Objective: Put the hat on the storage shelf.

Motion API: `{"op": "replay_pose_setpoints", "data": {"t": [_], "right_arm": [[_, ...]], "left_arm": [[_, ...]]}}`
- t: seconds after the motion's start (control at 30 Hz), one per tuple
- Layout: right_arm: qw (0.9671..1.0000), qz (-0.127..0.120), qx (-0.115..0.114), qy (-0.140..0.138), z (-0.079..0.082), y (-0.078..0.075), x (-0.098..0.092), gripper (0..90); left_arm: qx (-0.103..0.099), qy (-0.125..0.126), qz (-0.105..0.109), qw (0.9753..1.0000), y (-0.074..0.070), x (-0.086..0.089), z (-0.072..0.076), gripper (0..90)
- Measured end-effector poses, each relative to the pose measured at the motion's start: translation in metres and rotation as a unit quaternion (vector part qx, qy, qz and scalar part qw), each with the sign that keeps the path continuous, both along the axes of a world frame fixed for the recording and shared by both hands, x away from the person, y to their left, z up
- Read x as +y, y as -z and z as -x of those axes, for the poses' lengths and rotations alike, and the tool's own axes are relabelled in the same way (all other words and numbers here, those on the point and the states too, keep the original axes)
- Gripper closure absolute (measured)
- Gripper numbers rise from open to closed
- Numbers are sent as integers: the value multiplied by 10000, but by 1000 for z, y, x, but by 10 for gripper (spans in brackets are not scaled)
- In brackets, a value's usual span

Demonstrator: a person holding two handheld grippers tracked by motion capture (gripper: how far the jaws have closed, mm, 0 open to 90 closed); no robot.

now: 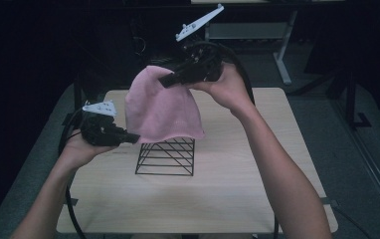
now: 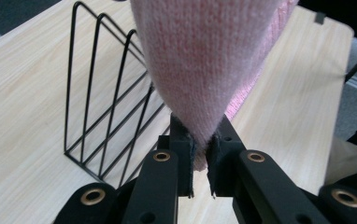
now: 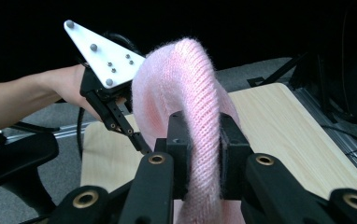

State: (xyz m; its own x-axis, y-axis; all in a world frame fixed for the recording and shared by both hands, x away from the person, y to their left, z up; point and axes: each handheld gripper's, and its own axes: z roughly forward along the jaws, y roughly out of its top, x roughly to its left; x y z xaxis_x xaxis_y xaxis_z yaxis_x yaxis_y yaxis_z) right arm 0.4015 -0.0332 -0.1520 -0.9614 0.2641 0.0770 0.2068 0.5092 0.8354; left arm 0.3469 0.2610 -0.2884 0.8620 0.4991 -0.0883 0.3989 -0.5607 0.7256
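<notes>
The left hand-held gripper [image 1: 132, 137], low at the left, pinches the bottom corner of 1 pink knitted woollen hat [image 1: 160, 107]. The hat hangs just above 1 black wire file rack [image 1: 167, 157] on the pale wooden worktop [image 1: 228, 189], its long axis slanting up-right to the right hand-held gripper [image 1: 167, 79], which is clamped on the crown. 2 hand-held grippers share the hold; the left is nearer the rack.

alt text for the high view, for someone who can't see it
Two hand-held grippers hold a pink knitted hat up over a black wire rack on a light wooden table. The right gripper clamps its top, the left gripper its lower edge.
</notes>
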Motion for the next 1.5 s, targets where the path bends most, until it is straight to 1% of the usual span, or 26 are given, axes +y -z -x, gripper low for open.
{"op": "replay_pose_setpoints", "data": {"t": [0.07, 0.13, 0.23, 0.27, 0.4, 0.43, 0.47, 0.57, 0.63, 0.67, 0.73, 0.8, 0.9, 0.93, 1.03, 1.07, 1.17, 1.2, 1.23, 1.27, 1.33, 1.37, 1.4, 1.43, 1.47, 1.5], "right_arm": [[10000, -6, 27, 10, -2, 3, -2, 779], [9999, -61, 112, 65, -6, 8, -3, 779], [9998, -96, 163, 93, -9, 11, -5, 779], [9997, -87, 209, 116, -11, 14, -7, 779], [9995, -118, 262, 134, -12, 18, -9, 779], [9995, -131, 262, 148, -13, 22, -9, 778], [9995, -122, 271, 134, -13, 24, -10, 778], [9995, -111, 277, 142, -13, 27, -9, 778], [9992, -132, 343, 141, -13, 31, -11, 777], [9992, -140, 342, 118, -13, 34, -11, 777], [9993, -146, 341, 100, -13, 36, -11, 776], [9991, -143, 390, 68, -10, 40, -10, 772], [9990, -131, 422, 40, -10, 43, -10, 770], [9990, -130, 437, 15, -9, 46, -9, 768], [9988, -138, 476, 4, -8, 49, -9, 767], [9989, -144, 439, -22, -8, 51, -9, 767], [9986, -171, 498, -94, -6, 57, -6, 763], [9983, -186, 546, -115, -6, 58, -6, 759], [9983, -186, 546, -115, -6, 58, -6, 759], [9980, -186, 595, -140, -5, 60, -5, 756], [9977, -125, 628, -224, -4, 66, -1, 751], [9977, -125, 628, -224, -4, 66, -1, 751], [9975, -115, 647, -275, -4, 71, 2, 749], [9975, -115, 647, -275, -4, 71, 2, 749], [9971, -84, 697, -290, -4, 76, 5, 744], [9971, -84, 697, -290, -4, 76, 5, 744]], "left_arm": [[13, -10, -52, 10000, 1, -1, -2, 823], [96, -122, -55, 9999, 3, -2, -7, 822], [131, -142, -55, 9998, 5, -1, -10, 822], [146, -154, -88, 9997, 6, -1, -12, 822], [151, -157, -141, 9997, 8, -3, -13, 822], [188, -150, -199, 9995, 10, -4, -14, 822], [175, -118, -269, 9994, 11, -5, -15, 822], [194, -136, -276, 9993, 14, -6, -14, 822], [212, -142, -272, 9993, 16, -7, -12, 822], [227, -146, -283, 9992, 18, -5, -11, 821], [233, -138, -319, 9991, 19, -4, -10, 822], [253, -169, -353, 9989, 22, -1, -8, 822], [255, -162, -391, 9988, 24, 0, -8, 822], [246, -187, -434, 9986, 26, 1, -7, 822], [264, -246, -406, 9985, 28, 2, -7, 822], [279, -237, -425, 9984, 29, 3, -7, 822], [272, -262, -496, 9981, 32, 3, -6, 822], [275, -248, -571, 9977, 34, 5, -6, 822], [275, -248, -571, 9977, 34, 5, -6, 822], [295, -266, -573, 9976, 36, 6, -5, 822], [322, -281, -640, 9970, 42, 8, -4, 822], [322, -281, -640, 9970, 42, 8, -4, 822], [352, -290, -712, 9964, 46, 9, -3, 822], [352, -290, -712, 9964, 46, 9, -3, 822], [386, -299, -768, 9959, 51, 10, -3, 822], [386, -299, -768, 9959, 51, 10, -3, 822]]}}
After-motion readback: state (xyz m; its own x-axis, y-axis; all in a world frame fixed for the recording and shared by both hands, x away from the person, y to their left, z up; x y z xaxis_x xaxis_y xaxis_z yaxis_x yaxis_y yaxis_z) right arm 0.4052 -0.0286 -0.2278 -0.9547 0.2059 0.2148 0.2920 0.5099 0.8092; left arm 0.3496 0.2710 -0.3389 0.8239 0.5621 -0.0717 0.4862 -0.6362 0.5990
